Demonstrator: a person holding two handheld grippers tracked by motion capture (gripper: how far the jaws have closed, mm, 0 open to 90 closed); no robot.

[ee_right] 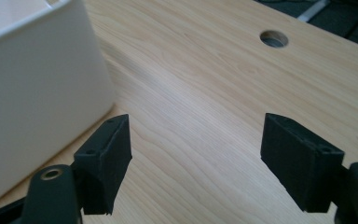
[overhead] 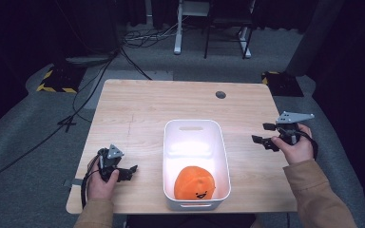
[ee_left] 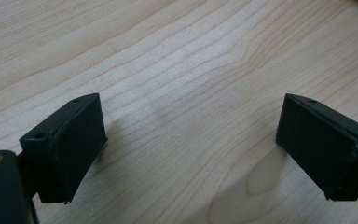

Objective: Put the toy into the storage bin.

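Grippers flank a white bin (overhead: 196, 164) at the centre of a pale wooden table (overhead: 138, 104), one in each of a person's hands, both empty. Inside the bin, at its six o'clock end, lies an orange plush toy (overhead: 195, 183) with a small printed face, resting against the near wall and well clear of either tool. The left gripper (overhead: 129, 171) sits at roughly eight o'clock from the bin, low over the boards, its jaws spread wide with bare wood grain between them in the left gripper view. The right gripper (overhead: 262, 133) hangs at about three o'clock, jaws likewise parted, angled toward the bin's side wall (ee_right: 37, 93), which stands just beside its left jaw in the right gripper view; a round cable hole (ee_right: 274, 38) marks the tabletop beyond. Held apart on either side, the tools appear poised so that either hand can reach in for the toy, the bin keeping it corralled.
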